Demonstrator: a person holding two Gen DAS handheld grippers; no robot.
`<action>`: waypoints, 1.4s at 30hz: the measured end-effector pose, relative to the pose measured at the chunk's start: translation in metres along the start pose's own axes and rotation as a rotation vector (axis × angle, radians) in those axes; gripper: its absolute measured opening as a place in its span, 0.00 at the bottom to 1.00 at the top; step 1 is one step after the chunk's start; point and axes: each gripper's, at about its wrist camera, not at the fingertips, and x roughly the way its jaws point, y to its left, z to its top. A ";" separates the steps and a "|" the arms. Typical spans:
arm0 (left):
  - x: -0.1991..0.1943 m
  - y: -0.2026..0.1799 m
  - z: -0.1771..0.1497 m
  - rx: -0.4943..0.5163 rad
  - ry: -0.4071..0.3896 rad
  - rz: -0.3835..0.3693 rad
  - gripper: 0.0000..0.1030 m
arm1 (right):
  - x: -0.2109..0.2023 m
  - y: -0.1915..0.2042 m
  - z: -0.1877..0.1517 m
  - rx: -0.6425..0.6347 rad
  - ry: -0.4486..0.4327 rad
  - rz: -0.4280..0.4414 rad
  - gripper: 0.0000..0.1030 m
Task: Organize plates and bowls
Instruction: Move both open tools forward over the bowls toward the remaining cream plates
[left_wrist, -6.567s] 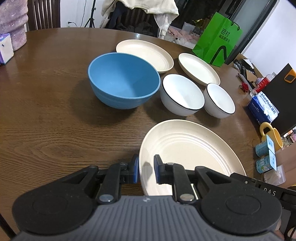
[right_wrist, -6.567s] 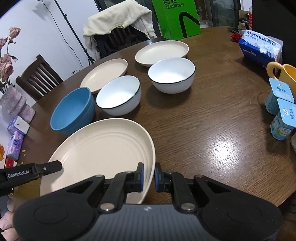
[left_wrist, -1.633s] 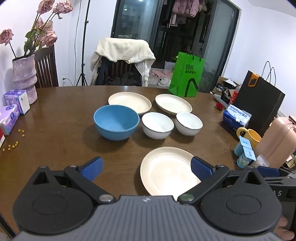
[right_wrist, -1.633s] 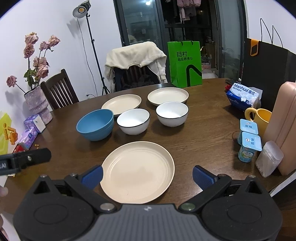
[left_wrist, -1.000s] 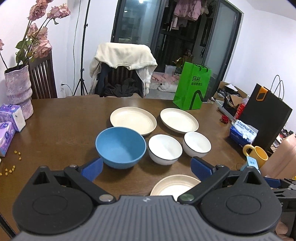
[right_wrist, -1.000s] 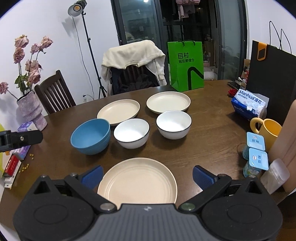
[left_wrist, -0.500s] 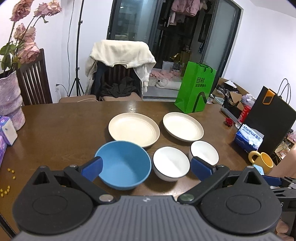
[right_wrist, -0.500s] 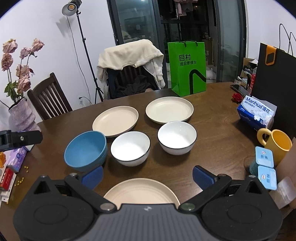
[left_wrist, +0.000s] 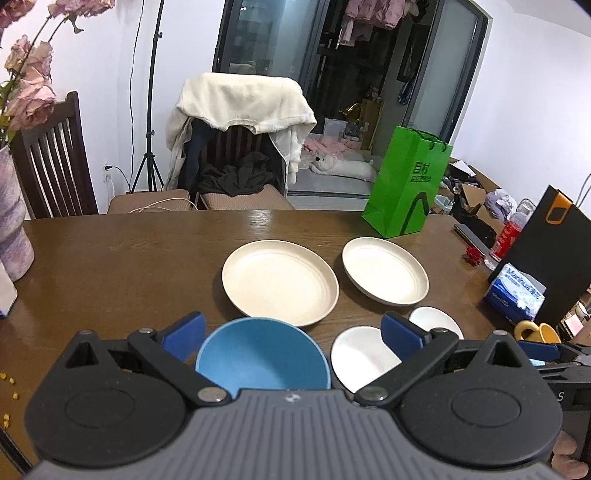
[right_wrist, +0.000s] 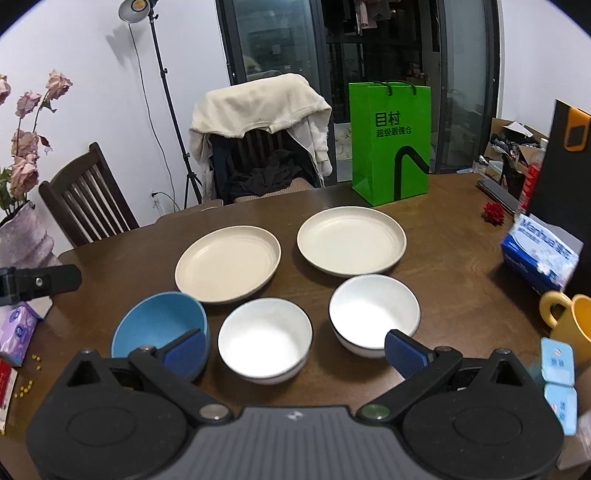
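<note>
Right wrist view shows the right gripper (right_wrist: 294, 346) spread wide and empty at lower centre over two white bowls (right_wrist: 265, 339), blue bowl (right_wrist: 159, 326) lower left, two cream plates (right_wrist: 228, 264) mid-frame, while the left gripper (left_wrist: 291, 330) gapes empty too.

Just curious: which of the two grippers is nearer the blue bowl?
Left. The left gripper hangs right over the blue bowl; the right gripper sits over the white bowls, the blue one off its left finger.

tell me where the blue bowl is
In the right wrist view the round blue bowl sits left of the two white bowls, just in front of the left cream plate.
</note>
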 end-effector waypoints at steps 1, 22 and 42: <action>0.005 0.002 0.002 -0.001 0.005 -0.002 1.00 | 0.004 0.001 0.003 -0.002 0.001 0.000 1.00; 0.093 0.031 0.049 -0.024 0.061 -0.004 1.00 | 0.096 0.026 0.063 0.007 0.051 0.013 1.00; 0.169 0.057 0.111 -0.009 0.075 0.087 1.00 | 0.196 0.048 0.115 0.029 0.185 0.022 1.00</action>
